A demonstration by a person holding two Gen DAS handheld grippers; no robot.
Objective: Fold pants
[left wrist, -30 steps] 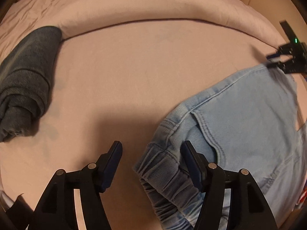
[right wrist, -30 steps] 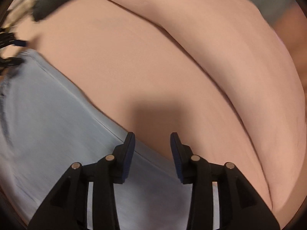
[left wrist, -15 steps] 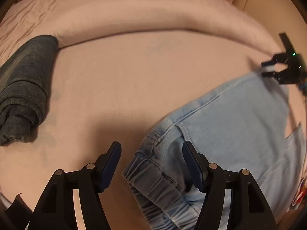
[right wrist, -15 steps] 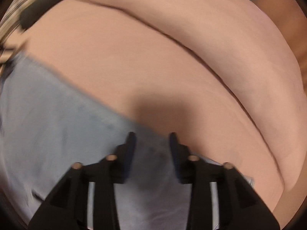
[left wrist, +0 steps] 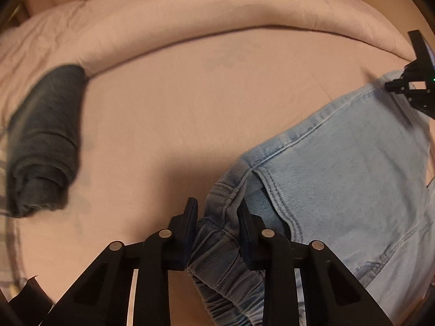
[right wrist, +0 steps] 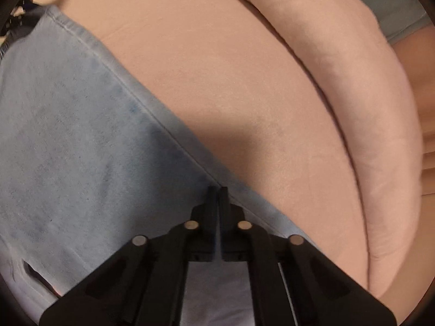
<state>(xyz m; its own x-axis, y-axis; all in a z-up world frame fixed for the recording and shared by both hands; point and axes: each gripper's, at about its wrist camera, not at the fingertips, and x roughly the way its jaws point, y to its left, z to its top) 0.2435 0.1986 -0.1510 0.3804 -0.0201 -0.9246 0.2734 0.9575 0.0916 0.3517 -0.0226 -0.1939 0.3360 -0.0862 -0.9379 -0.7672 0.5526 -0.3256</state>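
Light blue denim pants [left wrist: 339,168] lie on a pink bed sheet [left wrist: 204,108]. In the left wrist view my left gripper [left wrist: 217,212] has the gathered elastic waistband [left wrist: 217,233] bunched between its fingers, with the jaws closing and the pads pressing on the cloth. The right gripper [left wrist: 407,89] sits at the far right corner of the pants. In the right wrist view the right gripper [right wrist: 216,190] is shut, its tips pinching the seamed edge of the pants [right wrist: 81,135] where cloth meets sheet [right wrist: 217,68].
A rolled dark grey garment [left wrist: 43,141] lies at the left of the bed. A thick pink duvet roll [left wrist: 190,19] runs along the far side, and the same duvet roll [right wrist: 367,95] curves down the right in the right wrist view.
The left jaws have narrowed from wide open onto the waistband. The right gripper has come down over the pants' edge and shut there. The pants have shifted slightly.
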